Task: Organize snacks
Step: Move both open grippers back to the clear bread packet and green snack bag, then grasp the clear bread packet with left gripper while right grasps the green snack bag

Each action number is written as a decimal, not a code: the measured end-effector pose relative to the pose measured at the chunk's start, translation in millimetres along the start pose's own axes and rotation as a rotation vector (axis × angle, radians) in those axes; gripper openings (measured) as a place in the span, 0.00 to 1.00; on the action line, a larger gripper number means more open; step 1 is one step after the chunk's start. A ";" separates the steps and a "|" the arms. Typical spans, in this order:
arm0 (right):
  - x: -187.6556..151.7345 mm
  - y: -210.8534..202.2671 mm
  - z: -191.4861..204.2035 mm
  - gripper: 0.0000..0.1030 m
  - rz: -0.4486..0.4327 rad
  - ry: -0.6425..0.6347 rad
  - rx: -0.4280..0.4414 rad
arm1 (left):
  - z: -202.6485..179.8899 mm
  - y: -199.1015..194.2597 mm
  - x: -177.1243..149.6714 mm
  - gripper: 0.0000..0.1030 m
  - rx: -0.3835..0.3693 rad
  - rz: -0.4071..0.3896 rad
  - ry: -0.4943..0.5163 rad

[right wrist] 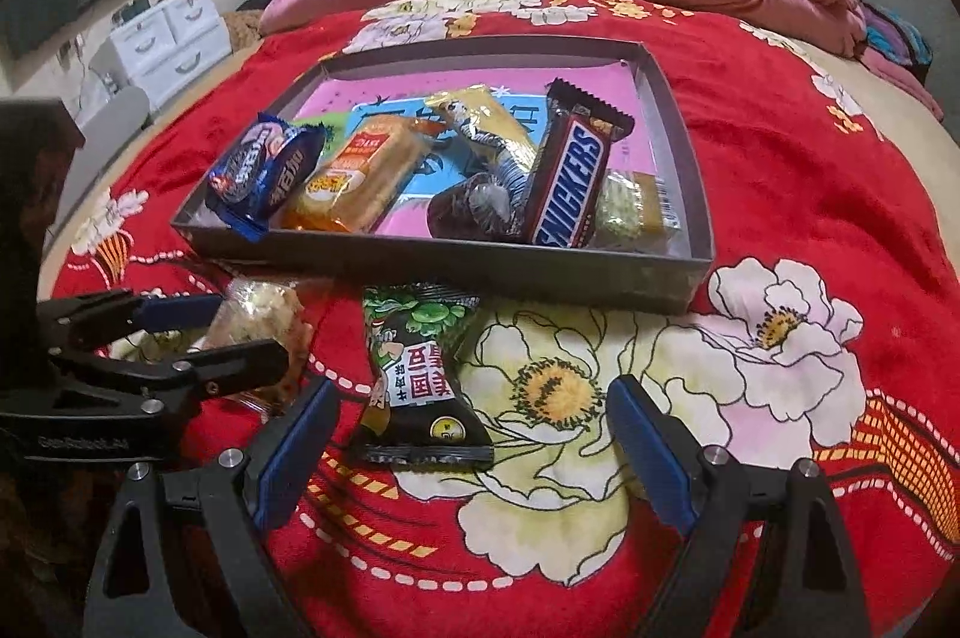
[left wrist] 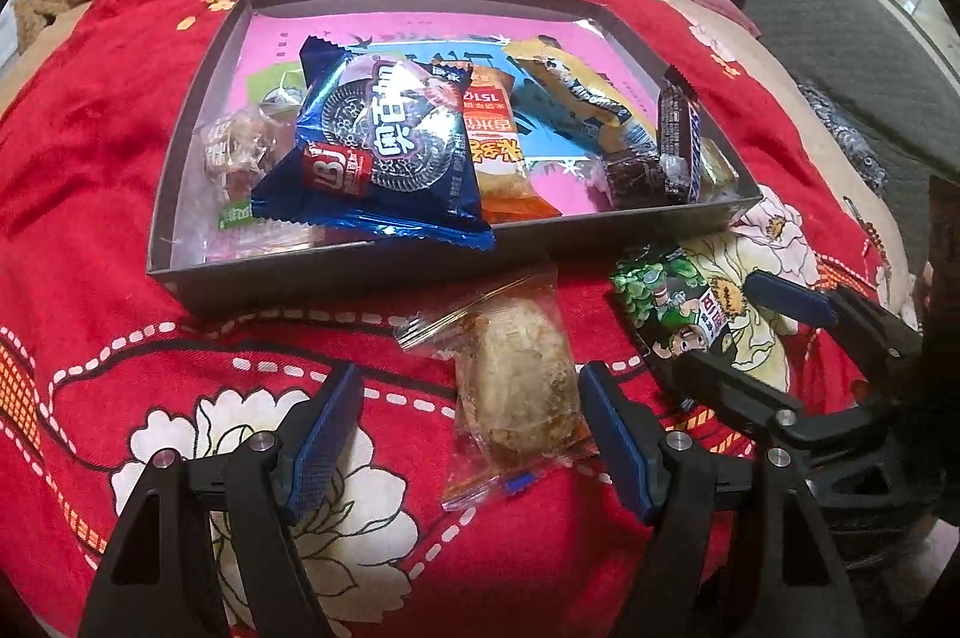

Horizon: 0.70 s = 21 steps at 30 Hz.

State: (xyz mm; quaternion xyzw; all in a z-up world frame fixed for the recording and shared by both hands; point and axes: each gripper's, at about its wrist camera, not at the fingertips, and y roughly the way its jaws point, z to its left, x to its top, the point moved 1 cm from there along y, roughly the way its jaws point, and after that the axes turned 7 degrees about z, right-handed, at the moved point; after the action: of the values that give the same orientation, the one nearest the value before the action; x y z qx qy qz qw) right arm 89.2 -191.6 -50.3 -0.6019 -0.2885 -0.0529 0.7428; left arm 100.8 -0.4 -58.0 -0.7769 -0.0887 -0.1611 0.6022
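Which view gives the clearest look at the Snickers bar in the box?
The right wrist view: the Snickers bar lies face-up toward the camera in the box, its logo readable. The left wrist view shows it only edge-on at the box's right end, leaning on other snacks, lettering unreadable.

A red blanket (right wrist: 780, 146) with white flowers bears a grey tray (right wrist: 540, 272) lined pink.

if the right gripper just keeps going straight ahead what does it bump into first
Most likely the black and green snack packet, lying on the red blanket between the open right gripper's fingers. Beyond it stands the grey tray's near wall. Depth is hard to judge through the fisheye.
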 end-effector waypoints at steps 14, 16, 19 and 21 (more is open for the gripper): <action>5.0 14.8 9.6 0.69 0.009 -0.069 -0.027 | -1.2 5.4 3.9 0.74 -0.013 0.015 -0.010; 5.7 16.7 10.7 0.69 0.010 -0.075 -0.028 | -2.0 6.8 5.3 0.74 -0.012 0.016 -0.014; 7.0 19.1 11.7 0.68 0.016 -0.087 -0.027 | -5.1 8.9 6.8 0.73 0.002 0.014 -0.011; 8.0 19.3 11.9 0.62 0.019 -0.097 -0.022 | -6.5 9.9 7.8 0.72 0.007 0.012 -0.014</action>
State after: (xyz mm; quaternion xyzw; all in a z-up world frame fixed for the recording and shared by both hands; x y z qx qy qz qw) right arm 99.7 -173.3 -61.7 -0.6147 -0.3180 -0.0199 0.7216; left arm 110.4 -9.6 -62.7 -0.7764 -0.0886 -0.1517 0.6053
